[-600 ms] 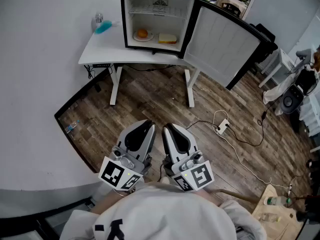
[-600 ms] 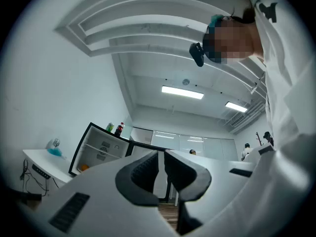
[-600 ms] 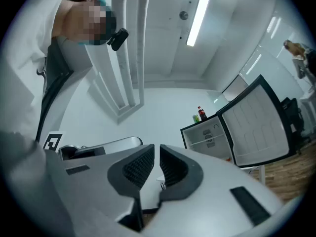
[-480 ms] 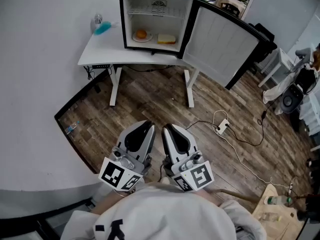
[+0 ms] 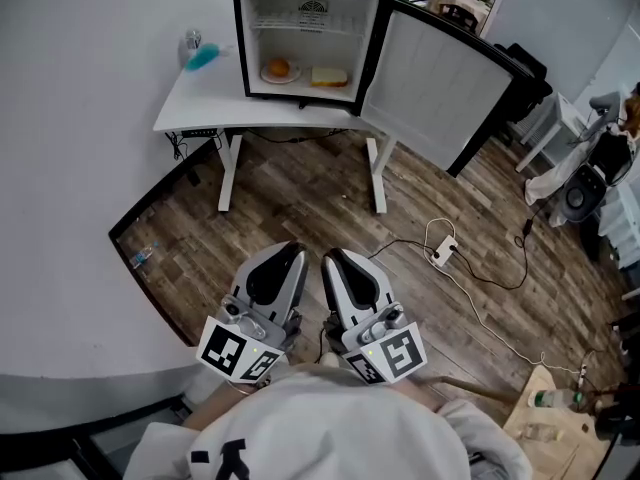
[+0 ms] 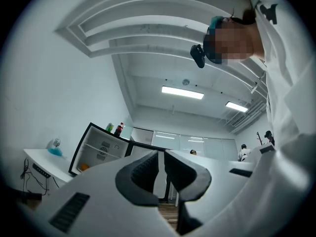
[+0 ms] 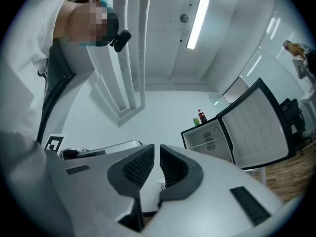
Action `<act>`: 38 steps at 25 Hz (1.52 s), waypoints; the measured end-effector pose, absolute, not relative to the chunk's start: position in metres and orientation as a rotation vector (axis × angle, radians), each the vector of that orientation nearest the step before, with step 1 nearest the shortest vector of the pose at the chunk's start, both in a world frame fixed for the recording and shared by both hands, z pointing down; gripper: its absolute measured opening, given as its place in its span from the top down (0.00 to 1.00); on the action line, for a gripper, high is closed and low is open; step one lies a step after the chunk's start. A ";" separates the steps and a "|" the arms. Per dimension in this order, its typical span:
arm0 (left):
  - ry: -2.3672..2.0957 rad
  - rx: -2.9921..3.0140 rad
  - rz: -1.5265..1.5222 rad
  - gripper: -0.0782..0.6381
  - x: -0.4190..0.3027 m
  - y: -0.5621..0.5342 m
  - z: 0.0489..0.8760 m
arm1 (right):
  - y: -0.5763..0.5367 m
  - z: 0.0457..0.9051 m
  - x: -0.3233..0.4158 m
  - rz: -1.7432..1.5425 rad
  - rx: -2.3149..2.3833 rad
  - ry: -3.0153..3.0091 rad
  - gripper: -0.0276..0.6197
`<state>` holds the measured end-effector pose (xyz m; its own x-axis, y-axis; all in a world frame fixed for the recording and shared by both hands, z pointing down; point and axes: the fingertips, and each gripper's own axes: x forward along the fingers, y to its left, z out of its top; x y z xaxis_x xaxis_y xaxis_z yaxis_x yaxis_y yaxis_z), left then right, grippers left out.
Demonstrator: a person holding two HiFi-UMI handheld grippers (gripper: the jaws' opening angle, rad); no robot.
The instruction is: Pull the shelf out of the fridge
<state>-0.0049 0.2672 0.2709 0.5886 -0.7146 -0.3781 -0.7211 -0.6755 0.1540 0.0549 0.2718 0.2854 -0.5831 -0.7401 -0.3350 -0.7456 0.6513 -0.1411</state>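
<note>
**fridgefan:** So where's the shelf sitting?

**gripguy:** The wire shelf is inside the mini fridge, at 12 o'clock in the head view. It's high up in the compartment and runs wall to wall. Under it on the fridge floor there's a plate with an orange, and a yellowish block just beside it at 3 o'clock.

**fridgefan:** Any room to move?

**gripguy:** Plenty. The door is swung wide toward 2 o'clock, hanging past the right edge of the white table, so the fridge mouth is open. There's a bare strip of tabletop along the front edge and a blue object at 9 o'clock of the fridge. Open wood floor lies between the table and the grippers, with a power strip and its cable off at 3 o'clock.

**fridgefan:** And the grippers?

**gripguy:** They're down at 6 o'clock, well apart from the fridge. The left gripper and right gripper are side by side, both with jaws pressed together and pinching nothing.
</note>
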 end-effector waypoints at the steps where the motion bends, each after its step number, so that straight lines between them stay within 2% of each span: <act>1: 1.261 -2.786 0.656 0.83 -0.004 0.268 0.271 | 0.272 0.284 0.057 0.017 -1.169 2.498 0.87; 26: 1.424 -2.689 0.667 0.83 0.052 0.286 0.282 | 0.279 0.291 0.115 -0.024 -0.999 2.536 0.87; 38: 1.401 -2.693 0.686 0.83 0.051 0.230 0.283 | 0.233 0.301 0.112 -0.004 -1.040 2.567 0.87</act>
